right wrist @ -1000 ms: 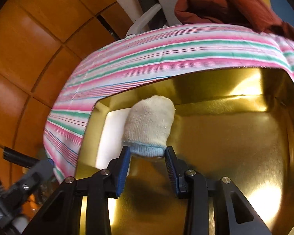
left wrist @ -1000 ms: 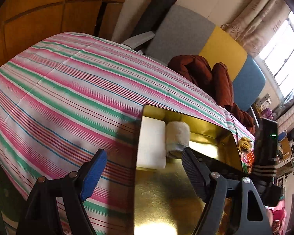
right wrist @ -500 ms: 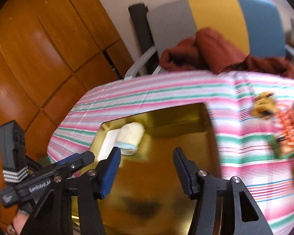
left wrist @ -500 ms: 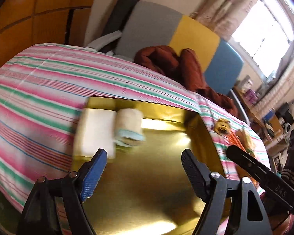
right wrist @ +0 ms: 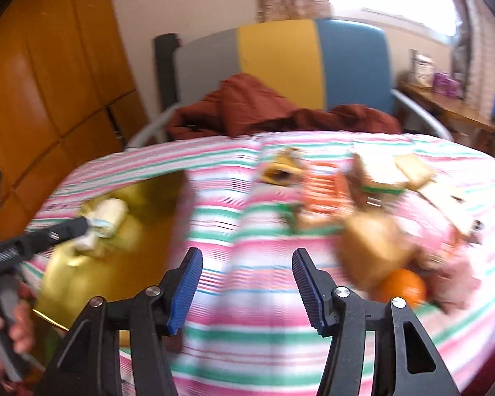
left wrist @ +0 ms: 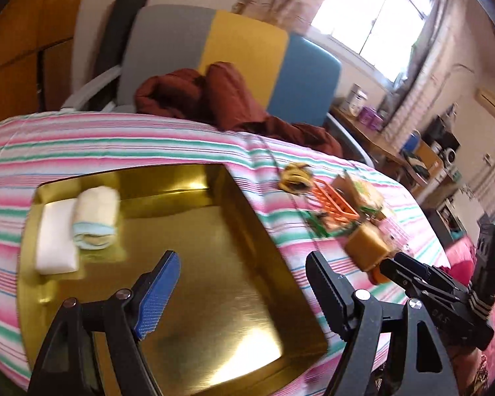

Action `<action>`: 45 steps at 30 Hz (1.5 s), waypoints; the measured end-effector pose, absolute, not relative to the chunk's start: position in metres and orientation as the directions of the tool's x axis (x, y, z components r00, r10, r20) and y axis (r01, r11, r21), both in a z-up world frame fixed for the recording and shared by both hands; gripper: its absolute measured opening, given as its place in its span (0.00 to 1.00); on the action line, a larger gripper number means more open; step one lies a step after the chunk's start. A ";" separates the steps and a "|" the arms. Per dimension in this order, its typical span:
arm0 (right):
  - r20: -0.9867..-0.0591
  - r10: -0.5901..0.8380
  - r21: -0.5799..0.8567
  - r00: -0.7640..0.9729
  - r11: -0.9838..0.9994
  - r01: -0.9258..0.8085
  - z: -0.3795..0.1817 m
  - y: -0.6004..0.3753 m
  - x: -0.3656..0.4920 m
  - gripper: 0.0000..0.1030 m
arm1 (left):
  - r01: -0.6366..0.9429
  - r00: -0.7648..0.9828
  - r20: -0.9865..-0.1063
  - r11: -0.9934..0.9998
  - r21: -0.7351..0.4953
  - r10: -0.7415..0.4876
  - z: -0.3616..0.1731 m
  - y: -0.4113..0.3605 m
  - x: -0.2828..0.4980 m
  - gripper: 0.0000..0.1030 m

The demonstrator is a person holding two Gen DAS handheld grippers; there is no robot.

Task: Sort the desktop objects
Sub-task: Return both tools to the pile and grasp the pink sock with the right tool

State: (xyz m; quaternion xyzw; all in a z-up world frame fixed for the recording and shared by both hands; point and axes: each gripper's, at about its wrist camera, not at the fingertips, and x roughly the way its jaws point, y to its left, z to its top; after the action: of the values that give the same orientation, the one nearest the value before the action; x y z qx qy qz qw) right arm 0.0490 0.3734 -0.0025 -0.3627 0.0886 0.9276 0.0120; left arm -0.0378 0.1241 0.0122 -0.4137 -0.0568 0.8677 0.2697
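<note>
The right claw has just let go of the rolled sock; its jaws have opened and stand apart with nothing between them. The sock now lies in the gold tray, touching a white block. The left claw gapes empty over the tray. Both swing toward the clutter on the striped desk, probably for the next pick.

Pink, green and white striped tablecloth, shiny gold tray, cream rolled sock with pale blue cuff, white block, orange rack, grey, yellow and blue chair, rust-brown cloth
</note>
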 end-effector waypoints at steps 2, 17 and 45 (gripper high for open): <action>-0.684 0.006 0.145 -0.729 -0.979 -0.144 -0.008 0.400 0.061 0.58 | -0.448 -0.493 -0.690 -0.835 -0.320 0.529 0.013 0.138 -0.035 0.77; -0.678 0.296 0.145 -0.673 -0.844 -0.517 -0.048 0.542 0.107 0.64 | -0.639 -0.394 -0.718 -0.733 -0.234 0.573 0.014 0.242 -0.003 0.77; -0.743 0.257 0.157 -0.617 -0.830 -0.535 -0.075 0.567 0.141 0.47 | -0.737 -0.127 -0.827 -0.610 -0.291 0.547 -0.044 0.411 0.019 0.77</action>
State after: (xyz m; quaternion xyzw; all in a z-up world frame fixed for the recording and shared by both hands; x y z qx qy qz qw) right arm 0.1415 0.5669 -0.0748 -0.3749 0.1853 0.8800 0.2251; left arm 0.0188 0.4110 -0.0439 -0.5007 0.0948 0.7445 0.4312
